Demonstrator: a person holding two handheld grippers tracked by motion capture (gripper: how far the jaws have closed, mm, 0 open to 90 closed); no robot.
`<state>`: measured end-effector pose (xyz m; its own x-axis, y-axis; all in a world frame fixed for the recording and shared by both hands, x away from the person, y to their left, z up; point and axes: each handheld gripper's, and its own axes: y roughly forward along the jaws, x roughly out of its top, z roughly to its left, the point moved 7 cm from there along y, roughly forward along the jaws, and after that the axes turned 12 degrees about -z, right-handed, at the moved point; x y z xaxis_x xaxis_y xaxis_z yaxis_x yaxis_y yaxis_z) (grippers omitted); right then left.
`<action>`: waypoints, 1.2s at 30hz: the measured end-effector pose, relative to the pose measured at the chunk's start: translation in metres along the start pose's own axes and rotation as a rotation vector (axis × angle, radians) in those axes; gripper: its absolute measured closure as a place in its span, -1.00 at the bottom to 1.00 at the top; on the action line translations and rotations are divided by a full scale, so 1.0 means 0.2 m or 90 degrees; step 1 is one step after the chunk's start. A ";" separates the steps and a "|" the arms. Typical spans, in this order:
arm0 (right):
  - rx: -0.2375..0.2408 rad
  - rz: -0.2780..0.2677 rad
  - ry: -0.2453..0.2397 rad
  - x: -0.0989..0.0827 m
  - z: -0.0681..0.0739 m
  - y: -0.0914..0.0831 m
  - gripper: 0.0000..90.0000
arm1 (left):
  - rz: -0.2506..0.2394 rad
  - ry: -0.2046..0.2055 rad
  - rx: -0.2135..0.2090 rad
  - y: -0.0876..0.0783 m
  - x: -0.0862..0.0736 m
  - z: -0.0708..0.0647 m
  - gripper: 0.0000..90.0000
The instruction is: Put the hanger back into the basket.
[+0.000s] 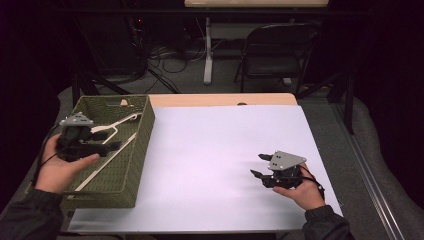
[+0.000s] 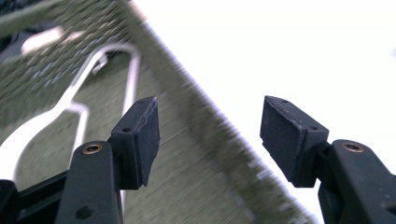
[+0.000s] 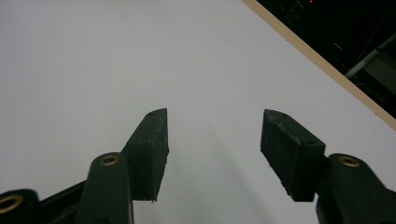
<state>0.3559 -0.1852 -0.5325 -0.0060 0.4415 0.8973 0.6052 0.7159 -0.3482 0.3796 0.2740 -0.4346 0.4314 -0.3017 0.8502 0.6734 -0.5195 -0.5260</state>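
At the far left of the desk (image 1: 220, 99) sat a green woven basket (image 1: 131, 165), long and rectangular, with white plastic hangers (image 1: 111, 127) lying inside it. The left hand-held gripper (image 1: 116, 145) hung over the basket's interior, held in the person's left hand (image 1: 60, 170), its grey three-cornered plate on top. In the left gripper view its two black jaws stood wide apart with nothing between them, one pad (image 2: 140, 135) over the basket floor beside a hanger's hook (image 2: 114, 65), the other over the white sheet past the basket's rim (the picture there was blurred, so finer detail was lost). Moving right, a large white sheet (image 1: 215, 165) covered most of the desk, with a strip of pale wood showing along the far edge. On the right part of the sheet, near its front, the right hand-held gripper (image 1: 257, 165) rested low in the person's right hand (image 1: 300, 192), jaws pointing leftward. From the right gripper view those jaws were likewise spread wide and gripping nothing, bare white sheet beneath them. Beyond the desk, a dark folding chair (image 1: 277, 52) stood on the floor among cables.
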 end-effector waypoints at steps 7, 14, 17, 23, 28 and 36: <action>-0.033 -0.003 0.011 0.03 0.00 -0.04 -0.18 | -0.022 0.030 -0.059 0.08 0.07 -0.29 -0.17; -0.029 0.013 0.041 0.02 0.05 -0.06 -0.35 | -0.041 0.060 -0.105 0.24 0.02 -0.52 -0.36; -0.029 0.021 0.045 -0.01 0.07 -0.06 -0.43 | -0.040 0.064 -0.119 0.30 -0.03 -0.58 -0.40; -0.043 0.031 0.060 -0.07 0.07 -0.07 -0.45 | -0.046 0.042 -0.153 0.41 -0.14 -0.66 -0.39; -0.050 0.042 0.066 -0.12 0.09 -0.07 -0.47 | -0.042 0.040 -0.166 0.48 -0.25 -0.70 -0.39; -0.050 0.050 0.077 -0.16 0.11 -0.06 -0.47 | -0.045 0.053 -0.154 0.54 -0.40 -0.73 -0.38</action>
<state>0.3309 -0.1955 -0.5629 0.1366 0.4221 0.8962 0.6606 0.6354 -0.3999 0.3303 0.1249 -0.5565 0.3307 -0.3179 0.8885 0.5326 -0.7144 -0.4539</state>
